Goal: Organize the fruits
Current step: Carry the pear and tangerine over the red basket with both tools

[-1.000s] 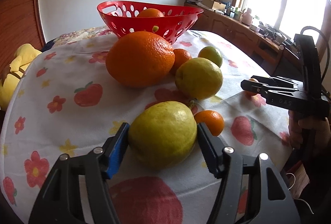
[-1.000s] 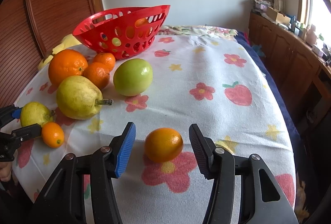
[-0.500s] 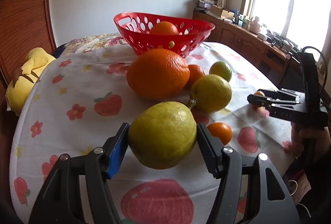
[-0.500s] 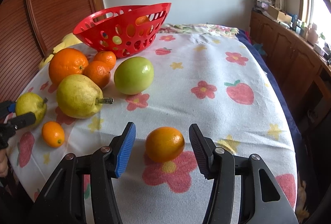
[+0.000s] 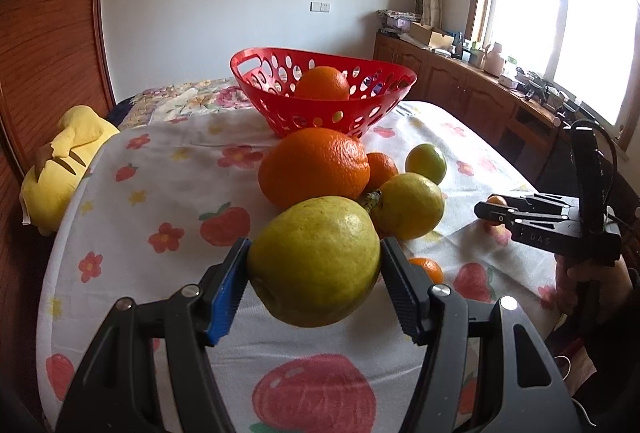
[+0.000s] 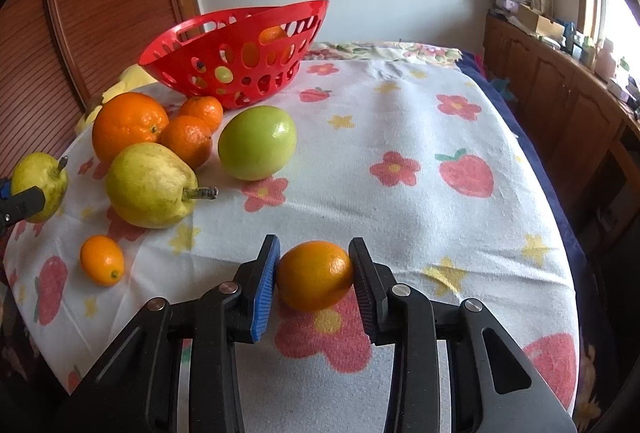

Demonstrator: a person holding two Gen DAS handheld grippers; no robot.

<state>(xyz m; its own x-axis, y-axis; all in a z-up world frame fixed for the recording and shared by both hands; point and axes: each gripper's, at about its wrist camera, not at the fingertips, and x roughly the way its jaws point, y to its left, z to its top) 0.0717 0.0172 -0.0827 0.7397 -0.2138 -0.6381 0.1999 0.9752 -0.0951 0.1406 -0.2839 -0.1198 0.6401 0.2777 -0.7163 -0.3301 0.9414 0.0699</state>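
Right tool (image 6: 314, 283) just clamped the small orange (image 6: 315, 275), near centre, on the surface (image 6: 400, 225). Left tool (image 5: 314, 273) holds the pear (image 5: 314, 260), now lifted clear. Both ready for the red basket (image 5: 320, 121), far side.

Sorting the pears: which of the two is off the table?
The pear clamped in the left tool; it hangs above the cloth. The other pear, stem pointing right, lies beside the green apple.

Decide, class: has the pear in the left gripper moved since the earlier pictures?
Yes. The pear has risen off the tablecloth, now overlapping the big orange.
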